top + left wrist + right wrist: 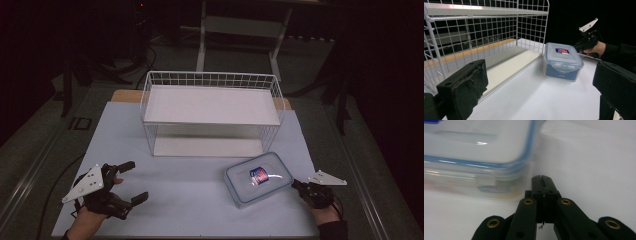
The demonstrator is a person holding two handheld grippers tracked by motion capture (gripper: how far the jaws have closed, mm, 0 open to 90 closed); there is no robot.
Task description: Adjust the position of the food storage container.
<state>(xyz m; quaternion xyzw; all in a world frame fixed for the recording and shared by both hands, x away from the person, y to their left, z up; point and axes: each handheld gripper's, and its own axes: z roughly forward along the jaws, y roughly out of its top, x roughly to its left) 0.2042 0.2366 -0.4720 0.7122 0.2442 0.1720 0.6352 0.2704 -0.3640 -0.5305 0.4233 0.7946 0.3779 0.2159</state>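
My right gripper: jaws closed on nothing, tips at the container's near corner.
My left gripper: jaws wide open, empty, well apart from it.
Container: lidded, on the bench, in front of the wire shelf.
Risk: an off-centre push at that corner could spin the container instead of sliding it.

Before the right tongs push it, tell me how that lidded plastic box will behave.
The plastic box looks rigid, so it probably won't flex. It sits flat and low on the smooth white table, so it likely slides rather than tips. It seems nearly empty, so probably light.
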